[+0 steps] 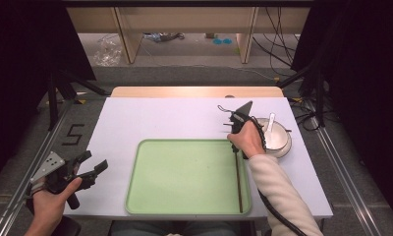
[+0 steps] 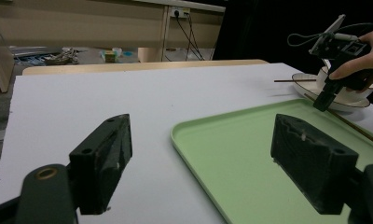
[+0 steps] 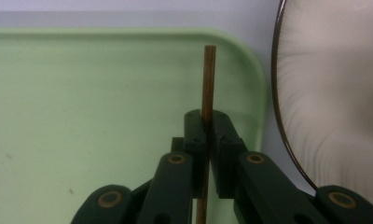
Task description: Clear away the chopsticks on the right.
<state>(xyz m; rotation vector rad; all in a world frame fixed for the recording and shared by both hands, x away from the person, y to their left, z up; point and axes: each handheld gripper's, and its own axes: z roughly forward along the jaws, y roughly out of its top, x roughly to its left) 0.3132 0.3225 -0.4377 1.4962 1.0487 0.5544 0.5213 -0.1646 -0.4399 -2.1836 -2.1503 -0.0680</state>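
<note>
Nearest to us, at the tabletop's (image 1: pixel 135 118) front left corner, the left hand (image 1: pixel 52 204) holds the left claw (image 1: pixel 89 164) with its jaws wide apart and nothing between them. In the left gripper view we look between those two black jaws across the white surface to the green tray (image 2: pixel 231 154), whose near rim runs under the right-hand jaw.

The tray (image 1: pixel 184 177) sits at the middle front of the tabletop. A thin brown chopstick (image 1: pixel 238 182) lies along its right side, running from near the front rim back toward the far right corner.

At that far end we see the right hand (image 1: pixel 247 140), in a pale sleeve (image 1: pixel 278 189), holding the right claw (image 1: pixel 232 145) down over the stick. In the right gripper view its jaws are pressed together on the chopstick (image 3: pixel 208 79), which passes straight up between them and ends just short of the tray's far rim (image 3: pixel 128 31).

Just beside the tray's right edge stands a white bowl (image 1: pixel 278 140) on a plate (its dark-edged rim (image 3: pixel 280 116) fills the right of the right gripper view). A white spoon (image 1: pixel 270 128) stands in the bowl, and a second chopstick (image 2: pixel 294 80) rests across the plate's far side, seen in the left gripper view.
</note>
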